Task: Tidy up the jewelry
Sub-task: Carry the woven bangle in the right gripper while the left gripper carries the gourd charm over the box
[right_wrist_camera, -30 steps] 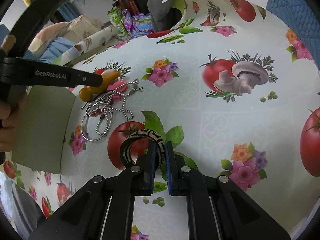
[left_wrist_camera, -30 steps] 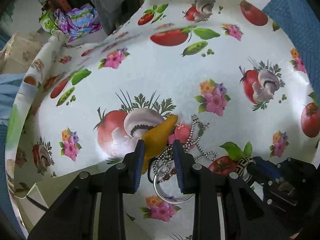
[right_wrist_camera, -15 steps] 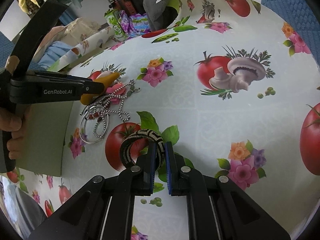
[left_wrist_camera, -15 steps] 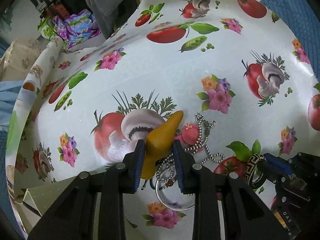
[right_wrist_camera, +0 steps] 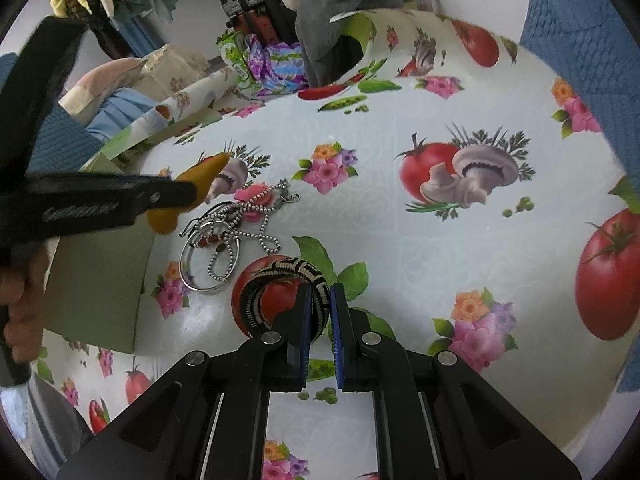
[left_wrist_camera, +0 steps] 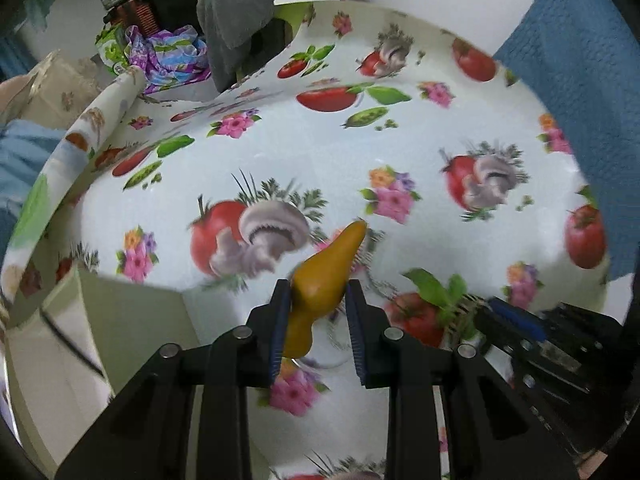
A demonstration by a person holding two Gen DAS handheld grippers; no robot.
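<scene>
Fingers of your left hand [right_wrist_camera: 18, 312] wrap the handle at the far left, beside a flat olive-green box [right_wrist_camera: 96, 280] lying on the counter [right_wrist_camera: 360, 208] with its tomato-and-mushroom printed cover. Your left gripper [left_wrist_camera: 316, 312] has its jaws clamped on a mustard-yellow pear-shaped piece [left_wrist_camera: 322, 276], held off the surface just above the box's edge. To the right lies a tangle of silver ball-chain necklaces, red beads and a silver bangle [right_wrist_camera: 224, 240]. Further right, your right gripper [right_wrist_camera: 320, 312] has its jaws pinched nearly together on a black-and-cream woven bangle [right_wrist_camera: 276, 276], which stands upright on the counter over a printed tomato.
</scene>
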